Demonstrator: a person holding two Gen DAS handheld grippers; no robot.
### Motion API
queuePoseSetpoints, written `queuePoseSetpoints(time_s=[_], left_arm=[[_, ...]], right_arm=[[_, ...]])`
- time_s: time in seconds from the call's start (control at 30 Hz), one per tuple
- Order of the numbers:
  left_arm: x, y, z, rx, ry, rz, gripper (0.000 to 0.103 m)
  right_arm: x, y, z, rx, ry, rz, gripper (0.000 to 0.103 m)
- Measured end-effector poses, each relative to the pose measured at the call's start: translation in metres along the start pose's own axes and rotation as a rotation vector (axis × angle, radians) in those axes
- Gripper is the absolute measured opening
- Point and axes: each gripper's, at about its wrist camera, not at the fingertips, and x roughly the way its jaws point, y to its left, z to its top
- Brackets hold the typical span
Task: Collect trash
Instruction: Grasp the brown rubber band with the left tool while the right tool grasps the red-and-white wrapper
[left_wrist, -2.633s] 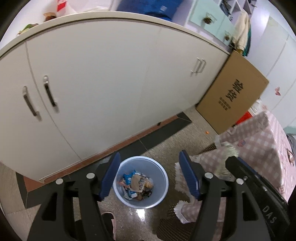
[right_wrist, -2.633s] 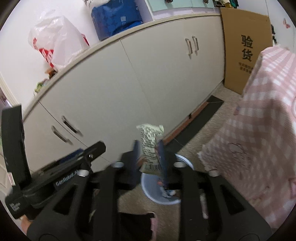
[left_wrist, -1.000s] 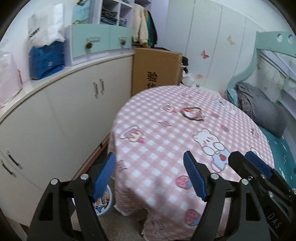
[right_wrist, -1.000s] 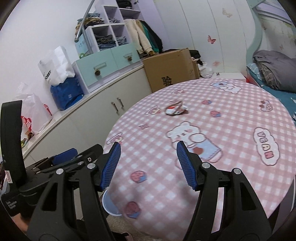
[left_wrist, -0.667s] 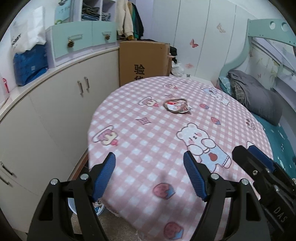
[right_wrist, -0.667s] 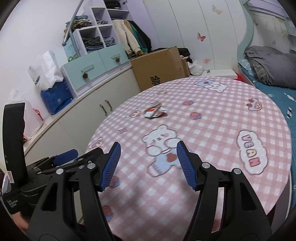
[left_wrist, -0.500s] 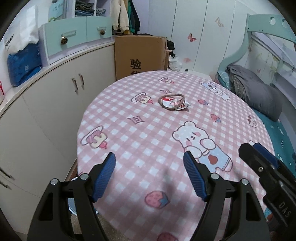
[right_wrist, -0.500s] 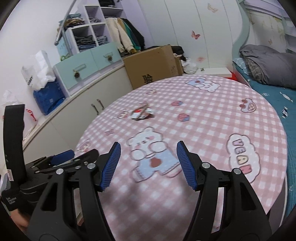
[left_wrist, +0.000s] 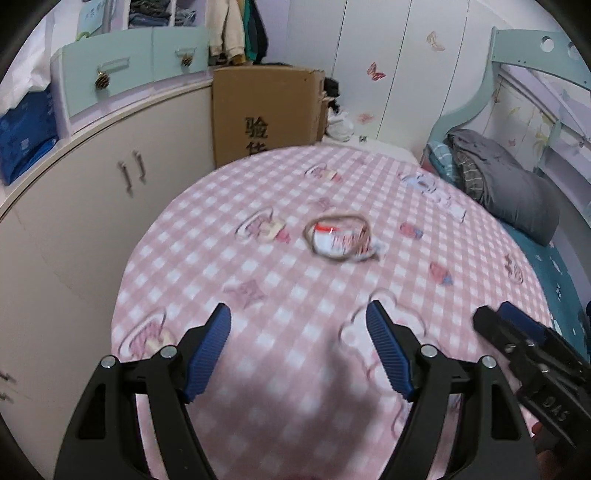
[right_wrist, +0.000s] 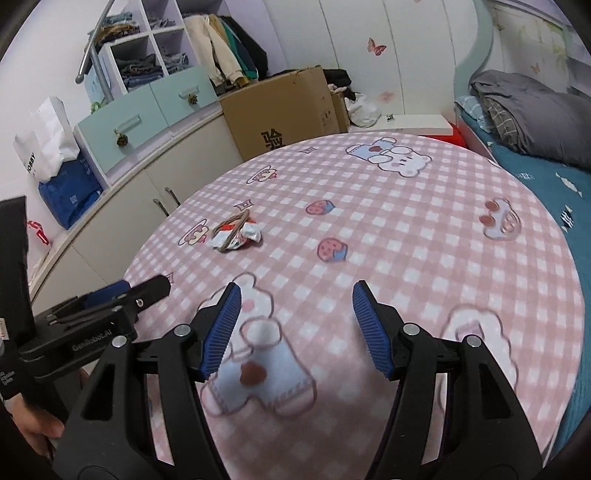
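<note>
A crumpled red-and-white wrapper (left_wrist: 338, 240) with a brown band looped over it lies on the pink checked tablecloth (left_wrist: 280, 280) of a round table. My left gripper (left_wrist: 298, 325) hangs open above the near part of the table, short of the wrapper, with nothing between its blue pads. The right wrist view shows the same wrapper (right_wrist: 236, 232) at the table's left side. My right gripper (right_wrist: 295, 306) is open and empty over a printed bear, to the right of and nearer than the wrapper. The trash bin is out of view.
White cabinets (left_wrist: 85, 206) curve along the table's left side. A cardboard box (left_wrist: 266, 110) stands beyond the table. A bed with a grey blanket (left_wrist: 506, 192) lies on the right. A hand (right_wrist: 33, 424) holds the left gripper's body at the lower left.
Both grippers have swung from the bin by the cabinets, where the right one held a patterned packet, over the table and advanced toward the wrapper. The right gripper is now empty and open.
</note>
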Motion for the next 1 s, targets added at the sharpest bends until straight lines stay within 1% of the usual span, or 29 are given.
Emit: queuePoseSetpoints(time_s=[0.07, 0.13, 0.2, 0.27, 0.3, 0.33, 0.47, 0.5, 0.53, 0.57, 0.6, 0.67, 0.7, 0.73, 0.87, 1.0], left_arm=[[0.007, -0.010, 0.009, 0.063, -0.003, -0.005, 0.074], [0.013, -0.019, 0.015, 0.108, -0.009, -0.008, 0.074], [0.023, -0.033, 0.020, 0.184, -0.012, -0.010, 0.073], [0.032, -0.043, 0.024, 0.239, -0.007, -0.014, 0.065], [0.037, -0.046, 0.026, 0.254, -0.001, -0.018, 0.063], [0.043, -0.048, 0.027, 0.265, 0.012, -0.024, 0.059], [0.060, -0.052, 0.035, 0.269, 0.042, -0.050, 0.047], [0.064, -0.051, 0.037, 0.265, 0.047, -0.059, 0.045], [0.067, -0.051, 0.038, 0.262, 0.048, -0.064, 0.039], [0.070, -0.051, 0.040, 0.261, 0.054, -0.070, 0.030], [0.071, -0.050, 0.041, 0.260, 0.059, -0.071, 0.026], [0.074, -0.049, 0.040, 0.269, 0.071, -0.076, 0.009], [0.076, -0.049, 0.039, 0.277, 0.073, -0.075, 0.005], [0.076, -0.049, 0.038, 0.278, 0.071, -0.072, 0.003], [0.067, -0.040, 0.036, 0.249, 0.025, -0.088, 0.002], [0.052, -0.021, 0.038, 0.187, -0.031, -0.076, 0.002]], right_arm=[[0.010, 0.001, 0.008, -0.011, 0.013, -0.005, 0.063], [0.018, -0.004, 0.016, 0.010, 0.008, -0.010, 0.063], [0.023, -0.009, 0.020, 0.023, 0.007, -0.008, 0.063], [0.029, -0.013, 0.023, 0.027, 0.012, -0.011, 0.063], [0.033, -0.016, 0.024, 0.026, 0.017, -0.016, 0.063], [0.035, -0.017, 0.026, 0.026, 0.021, -0.014, 0.063], [0.042, -0.021, 0.031, 0.020, 0.029, -0.009, 0.063], [0.043, -0.020, 0.032, 0.017, 0.032, -0.005, 0.063], [0.044, -0.019, 0.033, 0.012, 0.034, -0.002, 0.063], [0.045, -0.018, 0.034, 0.003, 0.035, -0.002, 0.063], [0.046, -0.017, 0.035, -0.002, 0.037, -0.002, 0.063], [0.049, -0.015, 0.037, -0.008, 0.040, 0.000, 0.063], [0.050, -0.014, 0.038, -0.009, 0.041, 0.000, 0.063], [0.052, -0.014, 0.040, -0.008, 0.044, 0.003, 0.062], [0.058, -0.007, 0.041, -0.018, 0.060, 0.014, 0.062], [0.069, 0.004, 0.040, -0.028, 0.103, 0.044, 0.063]])
